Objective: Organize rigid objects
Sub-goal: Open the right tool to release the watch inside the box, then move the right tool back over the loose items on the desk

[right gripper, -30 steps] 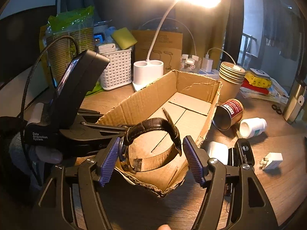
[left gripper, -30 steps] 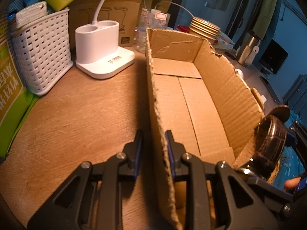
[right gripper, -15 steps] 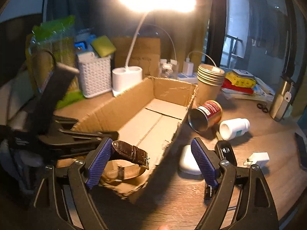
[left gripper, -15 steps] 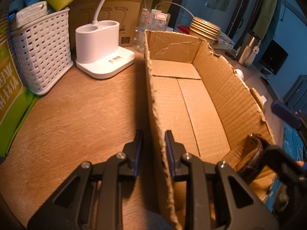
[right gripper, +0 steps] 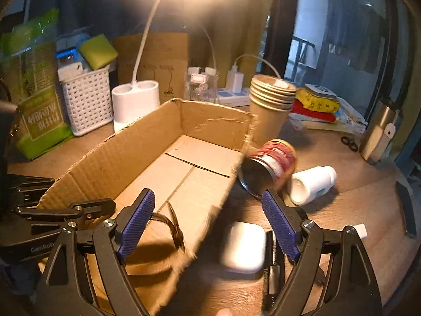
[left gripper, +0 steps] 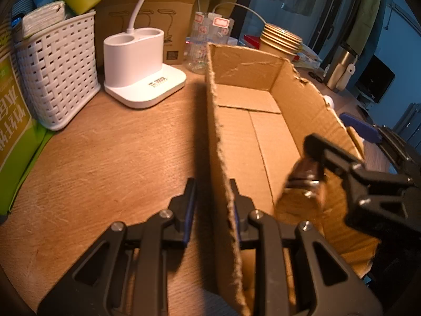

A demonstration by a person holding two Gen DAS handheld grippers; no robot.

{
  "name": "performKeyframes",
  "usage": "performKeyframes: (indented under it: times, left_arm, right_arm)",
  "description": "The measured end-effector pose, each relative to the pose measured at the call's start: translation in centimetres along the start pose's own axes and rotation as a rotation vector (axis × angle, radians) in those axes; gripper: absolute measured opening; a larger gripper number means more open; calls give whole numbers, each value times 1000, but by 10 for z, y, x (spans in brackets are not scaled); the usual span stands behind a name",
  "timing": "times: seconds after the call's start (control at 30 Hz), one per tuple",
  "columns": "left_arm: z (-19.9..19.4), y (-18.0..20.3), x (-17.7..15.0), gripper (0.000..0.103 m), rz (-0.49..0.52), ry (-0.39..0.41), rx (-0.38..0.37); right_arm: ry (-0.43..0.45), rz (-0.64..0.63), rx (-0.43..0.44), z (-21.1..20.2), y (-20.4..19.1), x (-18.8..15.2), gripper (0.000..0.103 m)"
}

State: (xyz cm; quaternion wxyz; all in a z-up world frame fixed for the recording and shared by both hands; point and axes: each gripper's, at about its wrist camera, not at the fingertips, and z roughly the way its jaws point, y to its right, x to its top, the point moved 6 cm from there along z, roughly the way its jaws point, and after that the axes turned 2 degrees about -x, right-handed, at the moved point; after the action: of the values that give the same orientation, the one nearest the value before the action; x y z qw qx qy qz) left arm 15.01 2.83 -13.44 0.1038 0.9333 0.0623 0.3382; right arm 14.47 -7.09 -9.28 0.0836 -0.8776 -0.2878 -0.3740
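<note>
Left gripper (left gripper: 211, 202) astride box wall (left gripper: 223, 184), right gripper (right gripper: 208, 221) spread above watch (right gripper: 171, 223)

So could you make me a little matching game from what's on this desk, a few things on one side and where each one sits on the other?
Things:
1. watch
2. red tin can
3. green sponge
4. left gripper

Places:
A. on top of the white basket
B. astride the cardboard box wall
C. inside the box, near end
D. lying on its side on the desk, beside the box

Pairs: 1-C, 2-D, 3-A, 4-B
</note>
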Motion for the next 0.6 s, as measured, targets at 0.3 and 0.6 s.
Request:
performKeyframes:
  times: [0.3, 0.6]
  left_arm:
    - [0, 1, 1, 24, 2, -1, 1]
    - [-1, -1, 0, 24, -6, 2, 13]
  right_arm:
    - [53, 40, 24, -19, 11, -3, 86]
    - [153, 130, -41, -70, 54, -2, 86]
